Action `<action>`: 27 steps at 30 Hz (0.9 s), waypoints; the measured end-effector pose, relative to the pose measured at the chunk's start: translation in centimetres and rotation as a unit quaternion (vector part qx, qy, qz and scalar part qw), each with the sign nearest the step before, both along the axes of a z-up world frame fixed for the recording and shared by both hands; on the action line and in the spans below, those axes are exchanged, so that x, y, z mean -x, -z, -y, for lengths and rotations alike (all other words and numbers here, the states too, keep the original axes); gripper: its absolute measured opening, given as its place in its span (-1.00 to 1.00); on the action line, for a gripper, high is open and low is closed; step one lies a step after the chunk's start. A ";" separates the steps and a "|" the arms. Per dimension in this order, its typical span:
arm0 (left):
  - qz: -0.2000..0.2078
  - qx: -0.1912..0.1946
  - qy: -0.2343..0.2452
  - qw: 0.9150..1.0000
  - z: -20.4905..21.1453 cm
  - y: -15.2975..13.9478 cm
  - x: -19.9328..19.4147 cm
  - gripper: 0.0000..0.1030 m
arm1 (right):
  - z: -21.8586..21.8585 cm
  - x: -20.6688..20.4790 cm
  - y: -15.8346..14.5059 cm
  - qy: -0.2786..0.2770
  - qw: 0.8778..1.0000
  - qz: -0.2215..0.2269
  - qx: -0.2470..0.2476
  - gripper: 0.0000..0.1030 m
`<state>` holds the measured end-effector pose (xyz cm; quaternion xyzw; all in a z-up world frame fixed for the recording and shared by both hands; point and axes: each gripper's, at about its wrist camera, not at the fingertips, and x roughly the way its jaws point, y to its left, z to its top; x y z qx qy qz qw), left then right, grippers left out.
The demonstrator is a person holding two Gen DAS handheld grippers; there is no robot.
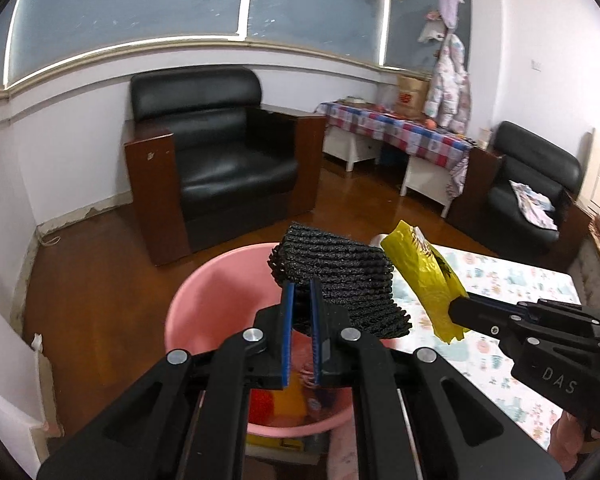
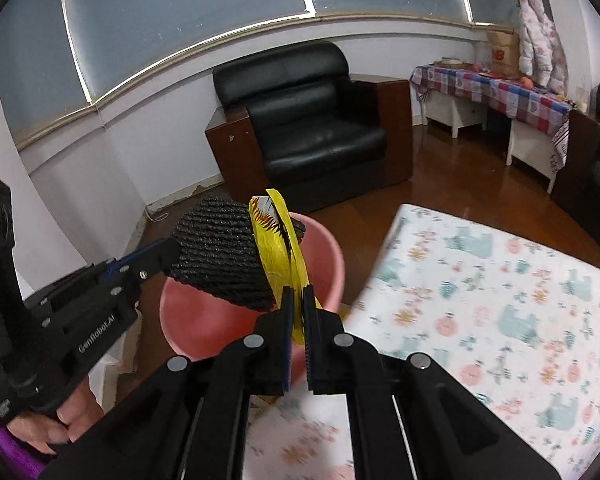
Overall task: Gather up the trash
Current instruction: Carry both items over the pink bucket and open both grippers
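Two grippers meet over a pink basin (image 1: 204,280), each clenched on a piece of trash. The room has a glossy brown wood floor (image 1: 100,264), white walls below a band of grey-blue window panes, and a black leather armchair (image 1: 220,148) with wooden sides against the wall. A long white table under a checked cloth (image 1: 400,132) stands to the right, with a padded coat (image 1: 448,88) hanging above it.

The left gripper (image 1: 302,292) grips a black foam net (image 1: 336,276), ribbed and knobbly, bent into a stiff curved slab held above the basin. The right gripper (image 2: 296,300) pinches a yellow wrapper (image 2: 276,240), thin shiny crinkled plastic with a printed panel; it hangs beside the net, at the basin's rim nearest the work table (image 2: 500,300), whose cover carries pale animals and flowers.

The left view looks down into the smooth round basin, where orange, red and yellow scraps (image 1: 284,400) lie at the bottom, and it shows a second black chair (image 1: 532,196) with a folded cloth on its seat. The right view shows the person's left hand (image 2: 64,420) under the left gripper's handle, and a purple sleeve edge; the basin's bottom is hidden there.
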<state>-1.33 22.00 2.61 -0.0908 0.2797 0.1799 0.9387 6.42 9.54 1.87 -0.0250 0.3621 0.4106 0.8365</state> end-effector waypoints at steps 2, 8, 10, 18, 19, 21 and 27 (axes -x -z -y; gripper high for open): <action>-0.005 0.003 -0.010 1.000 -1.0 0.4 0.0 -0.86 | -1.3 -0.3 0.3 -0.003 1.000 -0.005 0.004 -0.91; -0.019 0.013 -0.031 0.999 -3.3 1.7 -0.2 -0.86 | -4.8 -0.8 1.6 -0.010 1.000 -0.013 0.022 -0.91; -0.023 0.016 -0.036 0.999 -3.9 2.2 -0.1 -0.86 | -5.5 -1.0 2.1 -0.012 0.999 -0.014 0.027 -0.91; -0.041 0.019 -0.041 0.998 -5.3 3.6 -0.4 -0.86 | -8.0 -1.7 4.8 -0.015 0.998 -0.024 0.051 -0.91; -0.043 0.019 -0.041 0.998 -5.5 3.8 -0.6 -0.86 | -8.2 -1.8 5.1 -0.015 0.998 -0.025 0.053 -0.91; -0.047 0.022 -0.041 0.998 -5.7 4.2 -0.7 -0.86 | -8.6 -2.2 5.6 -0.014 0.998 -0.028 0.057 -0.91; -0.057 0.023 -0.038 0.997 -6.0 5.0 -1.2 -0.86 | -9.6 -2.7 6.7 -0.011 0.997 -0.034 0.065 -0.90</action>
